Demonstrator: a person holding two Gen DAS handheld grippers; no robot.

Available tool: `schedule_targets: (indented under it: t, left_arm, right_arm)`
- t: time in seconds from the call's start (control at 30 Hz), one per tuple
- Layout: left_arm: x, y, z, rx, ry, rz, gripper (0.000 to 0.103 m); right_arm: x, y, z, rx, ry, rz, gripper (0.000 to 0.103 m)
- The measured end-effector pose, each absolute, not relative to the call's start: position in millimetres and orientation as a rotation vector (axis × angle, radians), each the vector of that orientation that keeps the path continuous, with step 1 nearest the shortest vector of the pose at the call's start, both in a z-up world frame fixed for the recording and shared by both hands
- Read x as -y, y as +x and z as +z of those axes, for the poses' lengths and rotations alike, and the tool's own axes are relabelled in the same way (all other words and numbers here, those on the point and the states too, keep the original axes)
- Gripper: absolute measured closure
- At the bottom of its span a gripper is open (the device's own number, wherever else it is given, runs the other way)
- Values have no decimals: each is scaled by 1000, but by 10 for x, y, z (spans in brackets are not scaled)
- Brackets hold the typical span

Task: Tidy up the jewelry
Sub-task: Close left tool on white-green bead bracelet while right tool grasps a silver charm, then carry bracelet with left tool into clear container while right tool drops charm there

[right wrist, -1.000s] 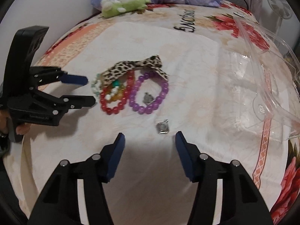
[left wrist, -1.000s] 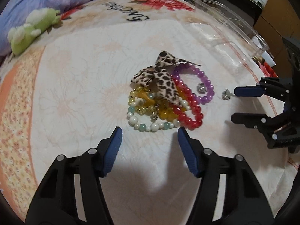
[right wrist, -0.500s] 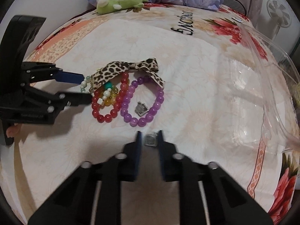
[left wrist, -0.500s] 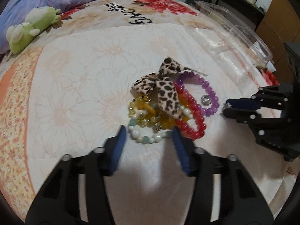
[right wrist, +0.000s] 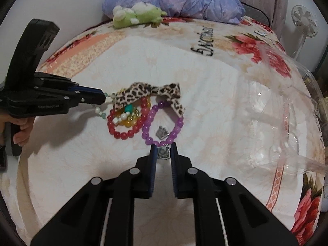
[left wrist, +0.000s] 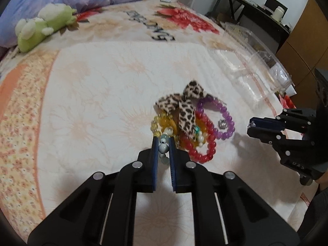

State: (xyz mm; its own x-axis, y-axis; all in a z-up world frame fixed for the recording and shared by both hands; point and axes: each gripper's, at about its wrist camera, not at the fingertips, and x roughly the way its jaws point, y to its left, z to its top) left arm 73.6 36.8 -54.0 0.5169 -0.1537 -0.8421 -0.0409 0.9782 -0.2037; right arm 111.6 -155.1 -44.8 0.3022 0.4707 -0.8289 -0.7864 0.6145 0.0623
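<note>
Blue-padded left gripper (left wrist: pixel 163 143) is pinched on the pale green-and-white bead bracelet (left wrist: pixel 164 148) at the near edge of the heap; right gripper (right wrist: pixel 163 150) is closed on a small silver pendant (right wrist: pixel 163 153) just beside the purple bracelet (right wrist: pixel 164 121). Risk: bracelet looks tangled with the yellow beads (left wrist: pixel 162 122) and leopard-print bow (left wrist: pixel 185 108), so lifting may drag the pile. Clear tray (left wrist: pixel 264 61) lies well apart on the floral bedspread (left wrist: pixel 92 102).

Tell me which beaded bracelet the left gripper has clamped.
The white and pale-green beaded bracelet, pinched in the left gripper. The red bracelet and purple bracelet lie free on the bedspread.
</note>
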Motion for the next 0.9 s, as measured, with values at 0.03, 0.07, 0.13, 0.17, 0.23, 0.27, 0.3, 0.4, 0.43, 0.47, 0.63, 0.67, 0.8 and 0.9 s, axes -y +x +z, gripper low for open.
schedule_targets:
  t: [0.03,0.07,0.13,0.17,0.23,0.27,0.3,0.4,0.43,0.47,0.63,0.67,0.8,0.9]
  left_arm:
    - [-368,731,-511,-1017,-204,-66,93]
    - [-364,725,-485,-1008,-198,-65,93]
    - [-359,717,-443,-993,-188,-62,93]
    - [-350,716,-403,-982,-180,-60,93]
    - [-330,700,-331,-962,-168,-60,93]
    - [-313,689,-286,-948,-161,-65,93]
    - [-291,665,-227,-931,-149,-69,93]
    - [-241,641,-125,-912,-124,-58,93]
    - [-224,636,-100,-911,-118,-53,93]
    - [-200,633,-70,-908,-110,-48,93]
    - [-11,633,109,-897,-65,-54,93]
    - [29,643,133,-897,-55,-55,93]
    - [207,735,233,-895,-27,-67,93]
    - [352,835,299,-898,-13,-83,93]
  right_arm:
    - [1561,1122,-419,-929,-381,865,89]
    - [1571,1128,-382,-916,-369,870,89]
    - [1593,1142,-296,-893,-344,880,89]
    - [1602,1151,-264,-884,-334,883,89]
    - [1628,1176,-185,-869,-311,897,89]
    - [1643,1190,-142,-857,-298,904,89]
    - [1660,1205,-103,-847,-282,911,89]
    - [1719,1249,-24,-831,-243,917,89]
    - [1747,1264,9,-822,-227,920,89]
    - [1766,1276,31,-816,-216,924,89]
    - [1893,1372,143,-790,-157,928,89]
    - [1927,1398,166,-785,-146,926,89]
    - [2097,1503,255,-765,-103,907,89]
    - [2221,1576,293,-756,-74,888,89]
